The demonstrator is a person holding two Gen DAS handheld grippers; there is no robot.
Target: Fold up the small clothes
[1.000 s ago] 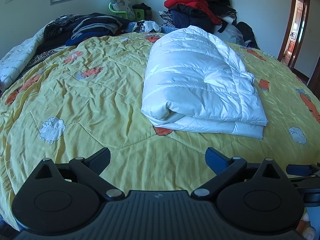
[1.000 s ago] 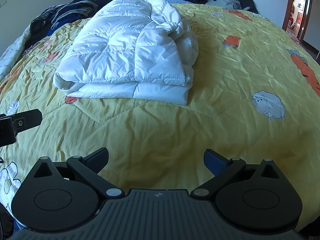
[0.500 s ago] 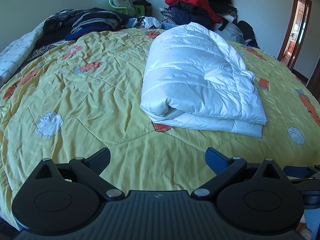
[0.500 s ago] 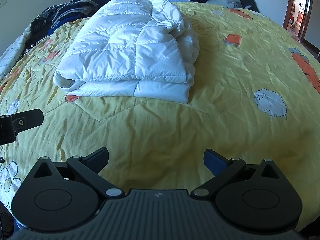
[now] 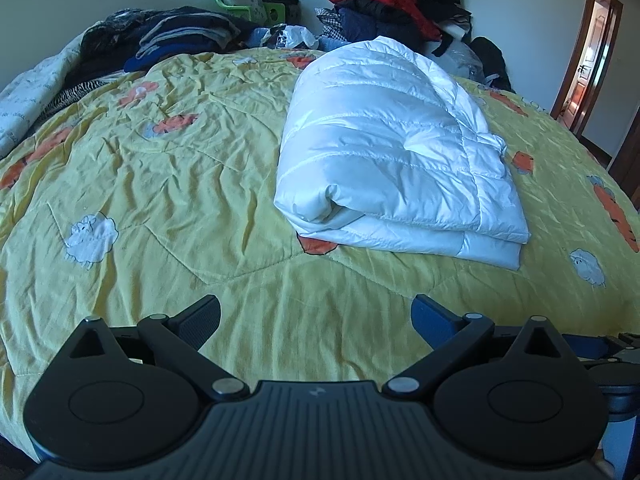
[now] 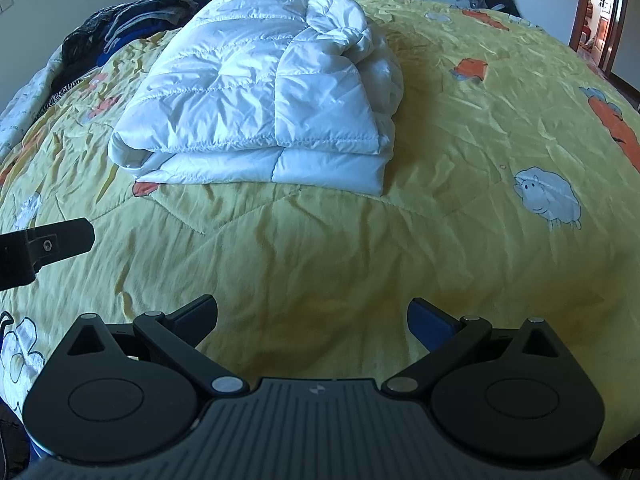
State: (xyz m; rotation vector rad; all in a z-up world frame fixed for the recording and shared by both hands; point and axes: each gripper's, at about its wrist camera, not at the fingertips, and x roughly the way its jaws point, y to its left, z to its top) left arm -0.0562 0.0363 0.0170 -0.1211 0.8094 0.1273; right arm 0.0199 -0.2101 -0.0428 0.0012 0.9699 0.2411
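A white quilted puffer jacket (image 5: 396, 152) lies folded in a thick rectangle on the yellow bedspread (image 5: 168, 184); it also shows in the right wrist view (image 6: 264, 96). My left gripper (image 5: 316, 318) is open and empty, hovering over the bedspread well short of the jacket's near edge. My right gripper (image 6: 312, 316) is open and empty, also short of the jacket's near edge. Part of the left gripper (image 6: 44, 246) shows at the left edge of the right wrist view.
Piles of dark clothes (image 5: 168, 36) lie at the bed's far left. A heap of red and dark clothes (image 5: 384, 0) is stacked at the far side by the wall. A doorway (image 5: 592, 64) is at the right.
Both grippers have drifted slightly closer to the bed and jacket. Both stay open and empty. The jacket has not moved.
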